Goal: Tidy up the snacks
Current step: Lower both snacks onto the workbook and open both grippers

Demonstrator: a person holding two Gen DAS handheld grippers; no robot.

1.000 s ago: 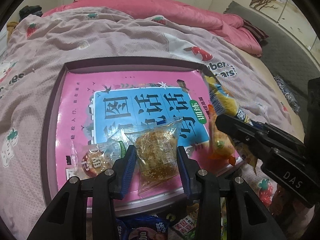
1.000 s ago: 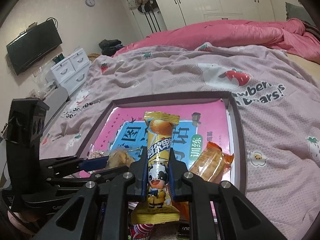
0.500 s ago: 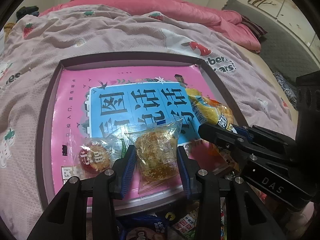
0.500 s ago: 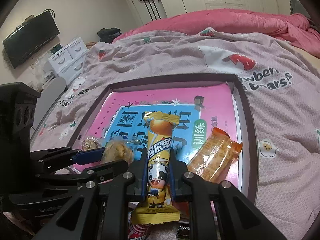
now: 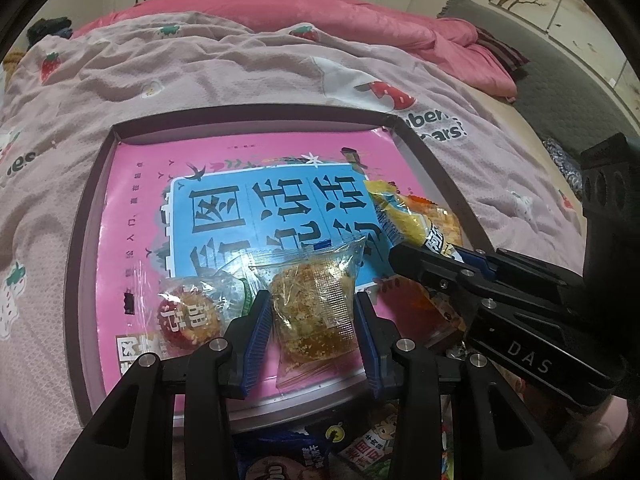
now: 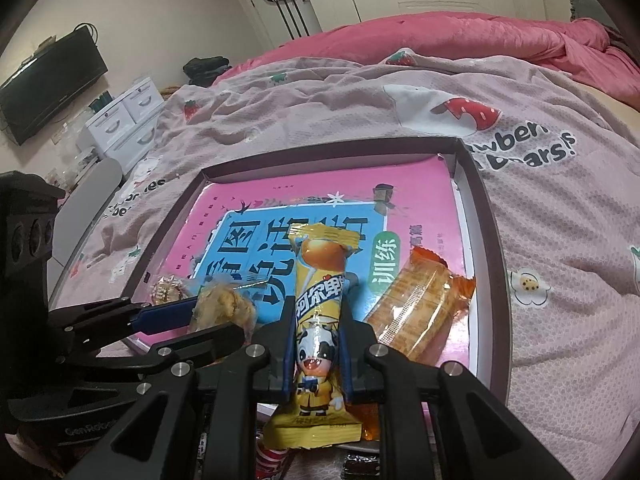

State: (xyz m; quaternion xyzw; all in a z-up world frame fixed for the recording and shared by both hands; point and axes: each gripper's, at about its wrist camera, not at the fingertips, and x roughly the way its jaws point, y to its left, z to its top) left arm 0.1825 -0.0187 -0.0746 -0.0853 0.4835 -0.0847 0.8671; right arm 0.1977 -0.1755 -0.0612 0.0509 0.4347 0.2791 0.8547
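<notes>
My left gripper (image 5: 312, 312) is shut on a clear-wrapped brown crumbly cake (image 5: 312, 308) and holds it over the near edge of a shallow box (image 5: 90, 216) lined with a pink and blue sheet. My right gripper (image 6: 318, 344) is shut on a yellow snack stick with a cartoon cow (image 6: 318, 320), held over the box's near right part. That stick (image 5: 408, 216) and the right gripper (image 5: 416, 258) show at right in the left wrist view. The cake (image 6: 224, 308) and the left gripper (image 6: 216, 320) show in the right wrist view.
A round red-wrapped snack (image 5: 186, 316) lies in the box's near left corner. An orange wrapped bar (image 6: 420, 304) lies in its near right part. Several loose snack packets (image 5: 288, 456) lie in front of the box. The box sits on a pink strawberry bedspread (image 5: 200, 72).
The right gripper has carried the yellow stick left and further over the box. The left gripper has kept its hold on the cake and shifted only slightly.
</notes>
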